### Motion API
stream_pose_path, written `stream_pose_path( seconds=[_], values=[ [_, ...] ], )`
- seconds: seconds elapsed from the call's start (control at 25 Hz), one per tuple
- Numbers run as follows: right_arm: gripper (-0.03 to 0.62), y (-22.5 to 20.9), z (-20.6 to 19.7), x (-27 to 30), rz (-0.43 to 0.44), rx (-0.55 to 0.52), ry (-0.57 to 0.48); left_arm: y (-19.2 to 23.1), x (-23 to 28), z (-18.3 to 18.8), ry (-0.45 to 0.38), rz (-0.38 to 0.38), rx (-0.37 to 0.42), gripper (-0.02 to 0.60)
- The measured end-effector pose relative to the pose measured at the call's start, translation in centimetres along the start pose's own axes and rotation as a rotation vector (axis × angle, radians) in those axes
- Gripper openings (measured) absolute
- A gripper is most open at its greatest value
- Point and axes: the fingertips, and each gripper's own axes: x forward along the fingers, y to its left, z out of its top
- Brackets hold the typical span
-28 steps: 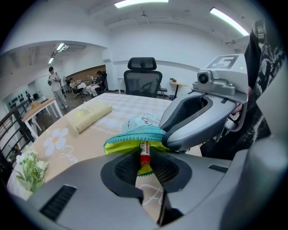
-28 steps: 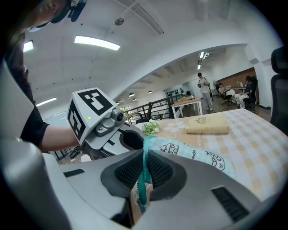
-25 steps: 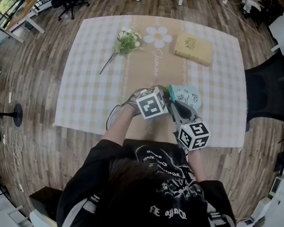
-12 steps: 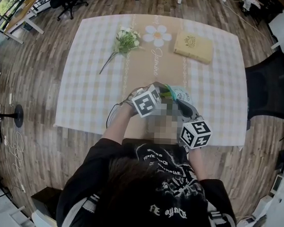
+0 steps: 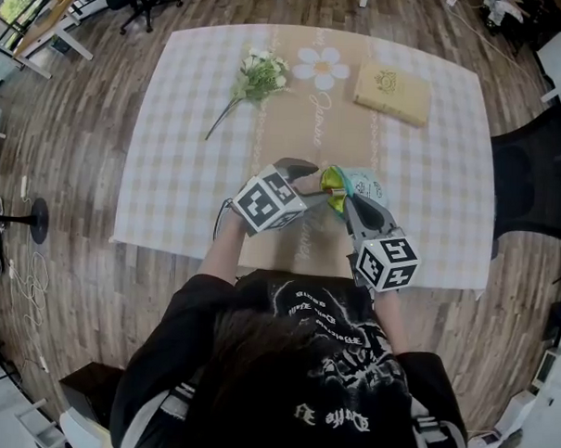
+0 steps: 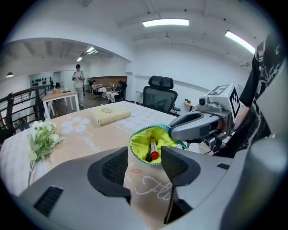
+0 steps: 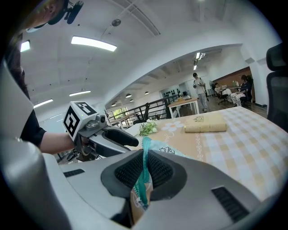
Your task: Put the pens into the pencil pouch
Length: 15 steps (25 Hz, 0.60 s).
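Observation:
The pencil pouch (image 5: 361, 188) stands near the table's front edge, its lime lining (image 6: 145, 139) gaping towards my left gripper. A red pen (image 6: 154, 149) sticks up inside it beside a darker one. My left gripper (image 6: 144, 164) is just short of the pouch mouth; its jaws are opening and nothing is between them. In the head view the left gripper (image 5: 301, 176) sits left of the pouch. My right gripper (image 7: 145, 174) is shut on the pouch's teal zipper edge (image 7: 145, 155), and in the head view the right gripper (image 5: 349, 207) holds the pouch from the near side.
A flower sprig (image 5: 257, 78) and a tan book (image 5: 393, 91) lie at the far side of the checked tablecloth (image 5: 181, 168). A black office chair (image 5: 533, 183) stands to the right of the table. People stand far off in the room.
My left gripper has drawn back to the left from the pouch mouth and its jaws have spread. The right gripper and pouch have stayed put.

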Motion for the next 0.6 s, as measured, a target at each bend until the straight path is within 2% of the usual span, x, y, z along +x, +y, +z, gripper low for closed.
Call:
stream_pose_path(
  seconds=[0.36,0.6],
  values=[
    [0.041,1.8,-2.0,1.3,-0.004,-0.022,0.04,4.9,-8.0,-2.7,-0.24,0.22,-0.273,0.245],
    [0.041,3.5,-4.1,2.5,-0.006,-0.048,0.098,6.0,-12.6,-6.3,-0.298,0.315,-0.365,0.225]
  ],
)
